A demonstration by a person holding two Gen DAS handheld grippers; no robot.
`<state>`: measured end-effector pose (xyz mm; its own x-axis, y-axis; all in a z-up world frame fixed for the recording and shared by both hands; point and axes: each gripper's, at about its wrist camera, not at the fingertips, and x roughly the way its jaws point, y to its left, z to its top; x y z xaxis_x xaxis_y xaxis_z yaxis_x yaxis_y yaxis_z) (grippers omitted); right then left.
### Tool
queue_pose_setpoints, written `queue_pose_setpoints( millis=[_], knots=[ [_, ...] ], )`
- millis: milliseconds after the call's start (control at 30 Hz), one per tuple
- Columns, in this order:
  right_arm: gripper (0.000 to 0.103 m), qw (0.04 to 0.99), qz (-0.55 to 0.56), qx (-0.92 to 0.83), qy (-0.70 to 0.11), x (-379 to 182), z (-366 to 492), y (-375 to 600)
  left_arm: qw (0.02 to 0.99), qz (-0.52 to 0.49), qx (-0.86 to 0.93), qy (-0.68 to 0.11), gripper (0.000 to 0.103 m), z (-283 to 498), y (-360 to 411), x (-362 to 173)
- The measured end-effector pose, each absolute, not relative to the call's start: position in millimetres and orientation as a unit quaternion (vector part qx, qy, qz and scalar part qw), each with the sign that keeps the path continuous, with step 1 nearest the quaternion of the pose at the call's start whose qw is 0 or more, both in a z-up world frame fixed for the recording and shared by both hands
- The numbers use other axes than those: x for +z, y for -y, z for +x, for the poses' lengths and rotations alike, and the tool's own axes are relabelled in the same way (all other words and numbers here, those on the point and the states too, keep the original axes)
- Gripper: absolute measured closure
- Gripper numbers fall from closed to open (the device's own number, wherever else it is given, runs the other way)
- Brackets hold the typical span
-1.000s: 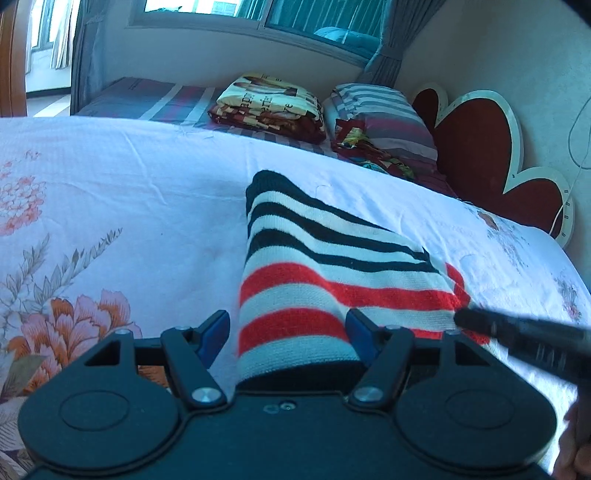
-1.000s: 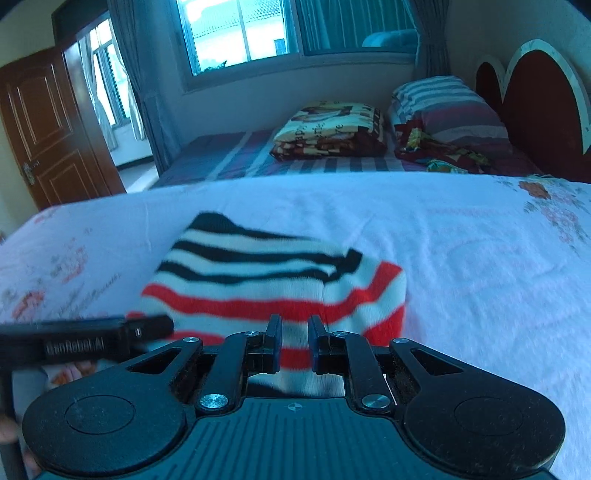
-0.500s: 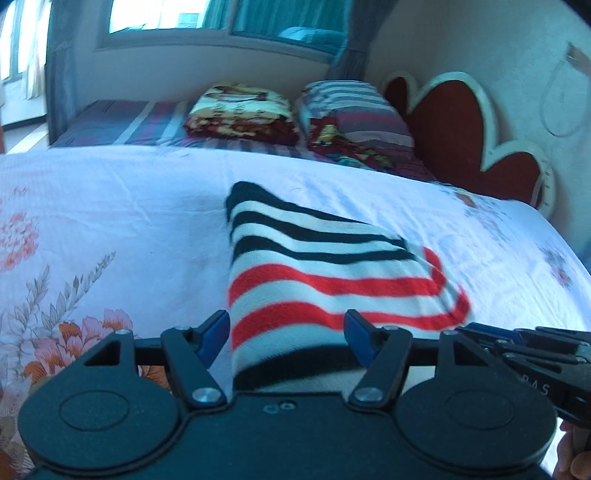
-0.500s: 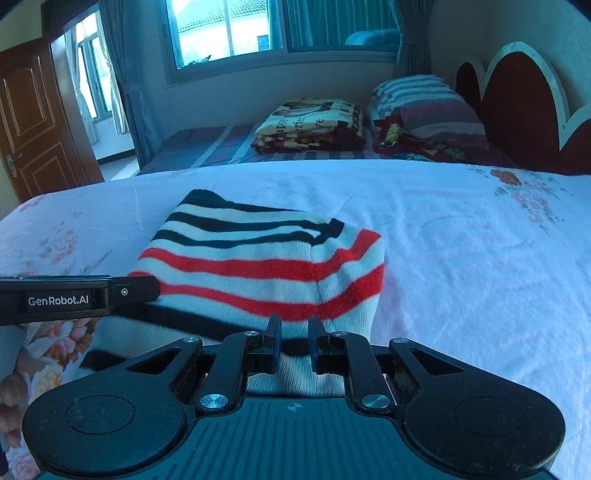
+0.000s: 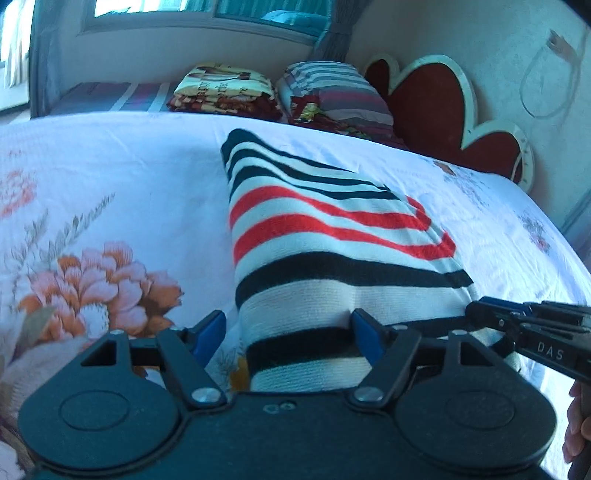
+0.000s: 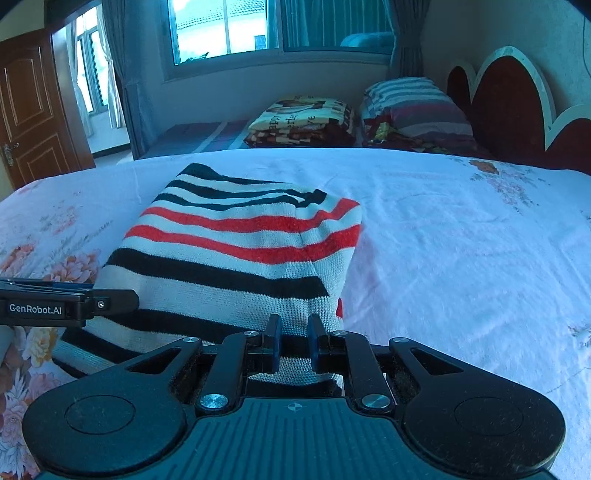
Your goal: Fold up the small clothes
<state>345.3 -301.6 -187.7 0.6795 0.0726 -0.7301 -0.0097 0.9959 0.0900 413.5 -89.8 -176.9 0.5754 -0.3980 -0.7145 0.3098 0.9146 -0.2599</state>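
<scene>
A folded knit sweater (image 5: 325, 236) with black, red and white stripes lies on the floral bed sheet (image 5: 110, 177); it also shows in the right wrist view (image 6: 236, 251). My left gripper (image 5: 288, 330) is open, its blue fingers either side of the sweater's near left edge. My right gripper (image 6: 293, 341) is shut on the sweater's near right edge, knit pinched between its fingers. Each gripper shows from the side in the other's view, the right one (image 5: 532, 332) and the left one (image 6: 66, 306).
A folded printed blanket (image 6: 303, 122) and a striped pillow (image 6: 413, 107) lie at the far end of the bed. A red heart-shaped headboard (image 5: 443, 110) stands at the right. A wooden door (image 6: 33, 107) and a window (image 6: 258, 26) are beyond.
Both grippers have drawn back toward the near edge, pulling the sweater with them. More black stripes of the sweater now show near the fingers. The left gripper stays open, the right stays shut.
</scene>
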Motion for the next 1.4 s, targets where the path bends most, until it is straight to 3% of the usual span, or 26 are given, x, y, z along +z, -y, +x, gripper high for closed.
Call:
queue_pose_setpoints(
  millis=[367, 700, 733, 800, 833, 900, 933, 1000, 1033, 1067, 1133, 1333, 1400],
  knots=[
    [0.088, 0.912, 0.061, 0.033, -0.405, -175, 307, 305, 0.873, -0.052, -0.206, -0.438, 0.028, 389, 87, -181],
    [0.088, 0.897, 0.15, -0.006, -0.415, -181, 288, 333, 0.875, -0.059, -0.2, -0.437, 0.028, 386, 88, -185],
    [0.087, 0.894, 0.158, -0.005, -0.42, -182, 289, 335, 0.875, -0.058, -0.2, -0.436, 0.028, 385, 88, -185],
    [0.062, 0.888, 0.173, -0.006, -0.426, -186, 291, 337, 0.876, -0.056, -0.198, -0.435, 0.028, 384, 89, -185],
    [0.058, 0.887, 0.184, -0.005, -0.424, -188, 290, 339, 0.876, -0.058, -0.197, -0.436, 0.028, 384, 89, -185],
    [0.06, 0.881, 0.205, -0.001, -0.426, -193, 291, 341, 0.877, -0.058, -0.196, -0.435, 0.028, 384, 89, -186],
    [0.073, 0.882, 0.213, 0.001, -0.421, -193, 291, 341, 0.877, -0.057, -0.196, -0.435, 0.028, 383, 89, -186],
    [0.078, 0.887, 0.207, 0.002, -0.413, -188, 295, 338, 0.877, -0.056, -0.196, -0.435, 0.028, 383, 89, -185],
    [0.089, 0.891, 0.202, 0.003, -0.407, -185, 295, 337, 0.877, -0.056, -0.195, -0.436, 0.028, 382, 90, -185],
    [0.089, 0.896, 0.196, 0.003, -0.399, -180, 297, 337, 0.877, -0.055, -0.196, -0.436, 0.028, 382, 91, -184],
    [0.1, 0.907, 0.179, -0.009, -0.382, -173, 296, 340, 0.876, -0.056, -0.197, -0.437, 0.028, 380, 93, -184],
    [0.1, 0.892, 0.165, -0.017, -0.421, -191, 294, 352, 0.875, -0.059, -0.2, -0.437, 0.027, 377, 93, -188],
    [0.091, 0.891, 0.187, -0.009, -0.413, -183, 293, 359, 0.869, -0.069, -0.207, -0.445, 0.029, 380, 89, -186]
  ],
)
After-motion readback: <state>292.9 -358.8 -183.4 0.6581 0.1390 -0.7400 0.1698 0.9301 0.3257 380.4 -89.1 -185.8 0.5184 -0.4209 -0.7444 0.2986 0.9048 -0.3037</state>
